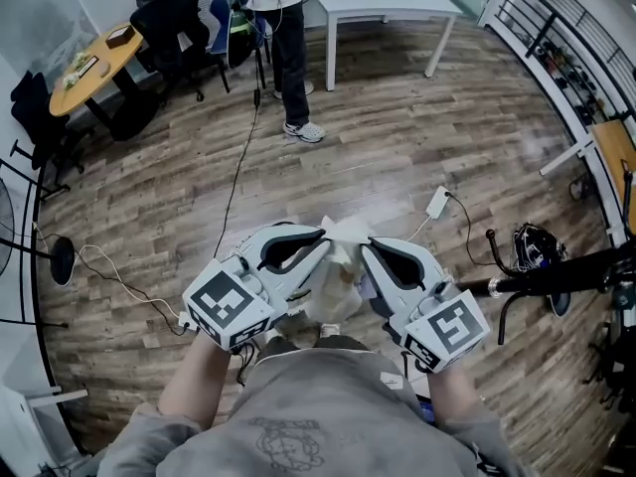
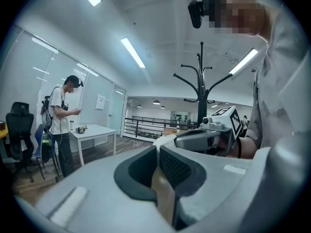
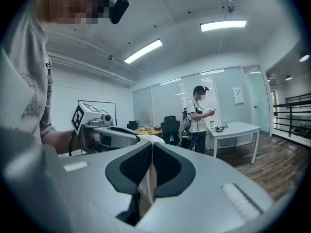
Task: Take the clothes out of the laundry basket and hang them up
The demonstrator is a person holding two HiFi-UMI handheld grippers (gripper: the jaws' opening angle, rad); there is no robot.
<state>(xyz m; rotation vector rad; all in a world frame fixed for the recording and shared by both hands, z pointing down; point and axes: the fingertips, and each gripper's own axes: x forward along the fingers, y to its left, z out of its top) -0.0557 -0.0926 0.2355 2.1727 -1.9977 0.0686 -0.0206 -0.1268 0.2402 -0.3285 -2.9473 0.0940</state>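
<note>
Garment [image 1: 340, 266], pale cream, one item: held up in front of my chest, above the wooden floor [image 1: 397, 157], bunched between my two grippers. Left gripper [image 1: 316, 251]: my jaws were clenched on one edge of the fabric, with a fold pinched flat between the ribbed pads and hanging out below them. Right gripper [image 1: 370, 254]: my jaws were likewise closed to a narrow slit, grasping another edge, and a strip of cloth trailed down from the pads. The two grippers pointed toward each other, tips near together. Coat stand [image 2: 201, 84], dark, with curved arms: it stood upright beyond the right gripper in the left gripper view. Person [image 1: 288, 38]: stood well apart from me, just beside a white worktop [image 1: 397, 8].
</note>
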